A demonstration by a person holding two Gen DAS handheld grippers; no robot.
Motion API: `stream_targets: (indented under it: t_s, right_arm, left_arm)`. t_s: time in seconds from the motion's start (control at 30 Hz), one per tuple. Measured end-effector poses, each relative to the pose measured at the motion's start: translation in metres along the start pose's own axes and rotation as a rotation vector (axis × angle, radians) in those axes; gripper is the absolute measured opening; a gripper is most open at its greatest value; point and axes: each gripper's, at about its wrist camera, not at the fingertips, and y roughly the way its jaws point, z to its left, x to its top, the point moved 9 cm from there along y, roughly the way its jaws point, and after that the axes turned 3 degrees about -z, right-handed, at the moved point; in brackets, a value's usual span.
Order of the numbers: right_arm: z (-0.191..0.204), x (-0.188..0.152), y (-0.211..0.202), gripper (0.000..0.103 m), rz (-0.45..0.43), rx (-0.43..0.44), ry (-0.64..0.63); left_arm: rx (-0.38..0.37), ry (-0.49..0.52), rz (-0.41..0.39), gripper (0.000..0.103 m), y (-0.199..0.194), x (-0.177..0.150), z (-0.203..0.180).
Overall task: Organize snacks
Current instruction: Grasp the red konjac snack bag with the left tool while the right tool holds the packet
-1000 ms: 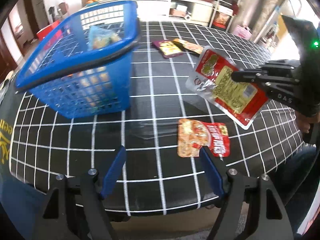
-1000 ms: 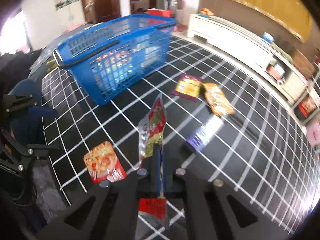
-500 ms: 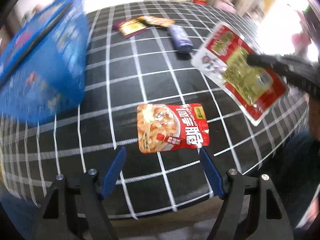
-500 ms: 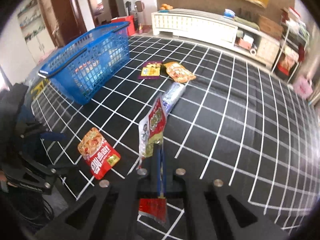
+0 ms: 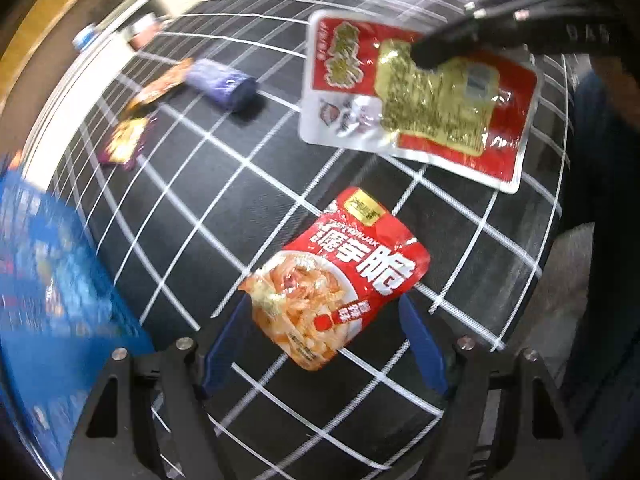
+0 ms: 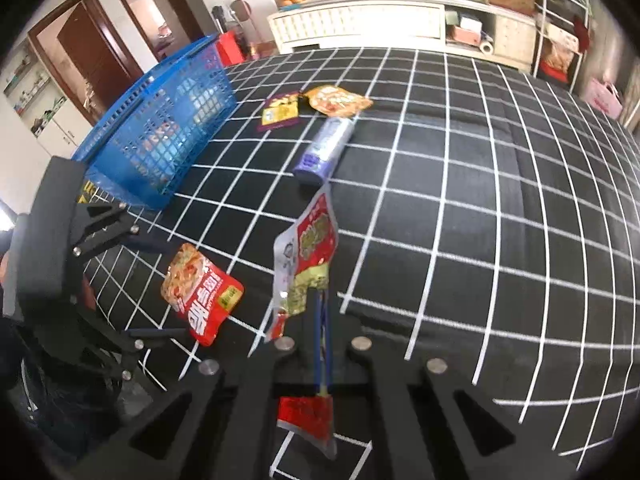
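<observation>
A red konjac snack pouch (image 5: 340, 276) (image 6: 202, 296) lies flat on the black grid-patterned table (image 5: 224, 208). My left gripper (image 5: 324, 344) (image 6: 180, 291) is open, and its blue fingers (image 5: 222, 344) stand on either side of the pouch's near end. Above the table, my right gripper (image 6: 322, 304) (image 5: 432, 52) is shut on a red-and-gold pouch (image 6: 308, 252) (image 5: 420, 100). A blue mesh basket (image 6: 160, 140) (image 5: 48, 280) holding several snacks stands at the table's left.
A purple wrapped roll (image 6: 324, 144) (image 5: 224, 88), an orange packet (image 6: 340, 100) and a purple-and-yellow packet (image 6: 280, 110) lie mid-table beyond the basket. The table's near edge runs just under the left gripper. A white cabinet (image 6: 360, 28) stands behind the table.
My left gripper swung away from the basket and closed in on the red konjac pouch, which now sits between its fingers. The right gripper still holds its pouch and turned its view rightward.
</observation>
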Motion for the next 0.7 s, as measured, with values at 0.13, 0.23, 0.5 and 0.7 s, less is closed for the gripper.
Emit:
stream_targets:
  t_s: [0.13,0.23,0.5,0.7]
  right_arm:
    - [-0.003,-0.003,0.003,0.003,0.015,0.020,0.033]
    - [-0.009,-0.003,0.005,0.003,0.018,0.032,0.070]
    - [-0.014,-0.007,0.013,0.003,0.041,0.036,0.095]
    - [-0.009,-0.007,0.007,0.003,0.030,0.039,0.085]
  left_arm:
    - [-0.035,0.088,0.025,0.075,0.010,0.015,0.002]
    - [-0.070,0.108,0.045,0.079,0.016,0.022,0.005]
    - [-0.128,0.005,0.040,0.082,0.027,0.034,0.019]
    - [-0.124,0.003,0.012,0.043,0.000,0.022,-0.013]
